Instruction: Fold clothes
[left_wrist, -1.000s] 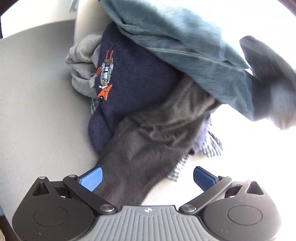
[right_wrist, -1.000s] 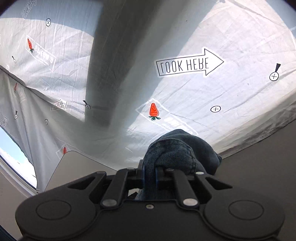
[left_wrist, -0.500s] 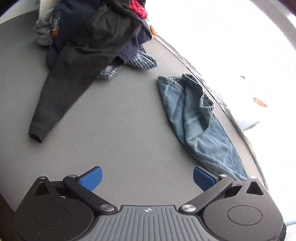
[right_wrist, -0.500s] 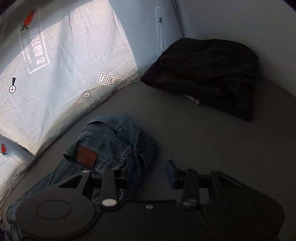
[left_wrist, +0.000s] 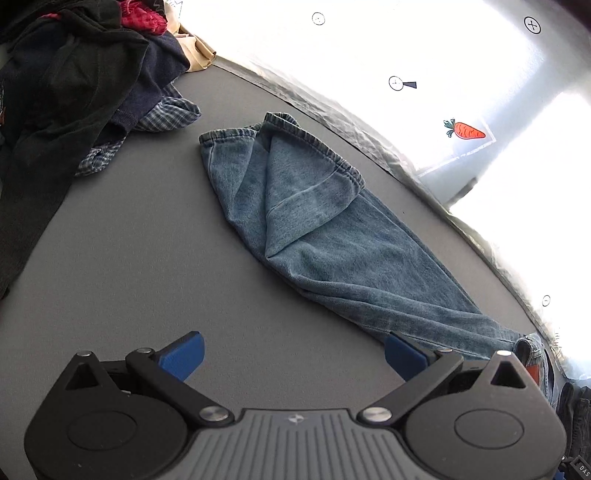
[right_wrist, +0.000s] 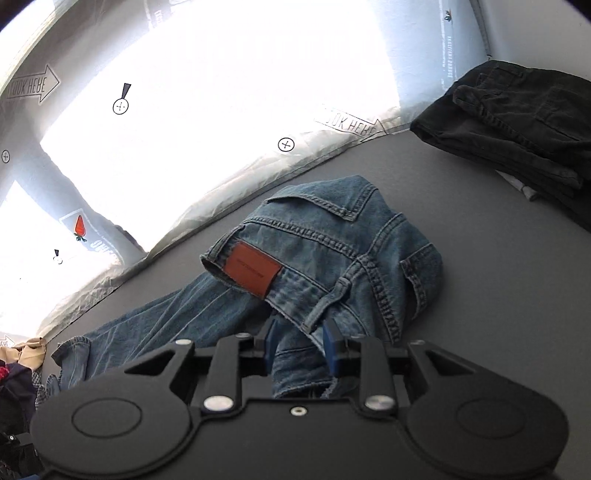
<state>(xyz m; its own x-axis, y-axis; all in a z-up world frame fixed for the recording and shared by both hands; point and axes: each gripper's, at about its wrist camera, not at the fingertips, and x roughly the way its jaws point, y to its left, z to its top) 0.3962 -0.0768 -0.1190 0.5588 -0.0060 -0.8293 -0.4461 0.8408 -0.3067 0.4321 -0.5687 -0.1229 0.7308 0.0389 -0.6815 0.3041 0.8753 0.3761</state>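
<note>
Blue jeans lie stretched along the far edge of the grey table, just inside the white printed sheet. Their long axis follows that edge: hems point toward the pile of unfolded clothes, and the bunched waistband with its brown leather patch points toward the folded black trousers. The left gripper hovers over bare table beside the legs, jaws spread wide and empty. The right gripper is closing, a fold of waistband denim between its blue pads.
</note>
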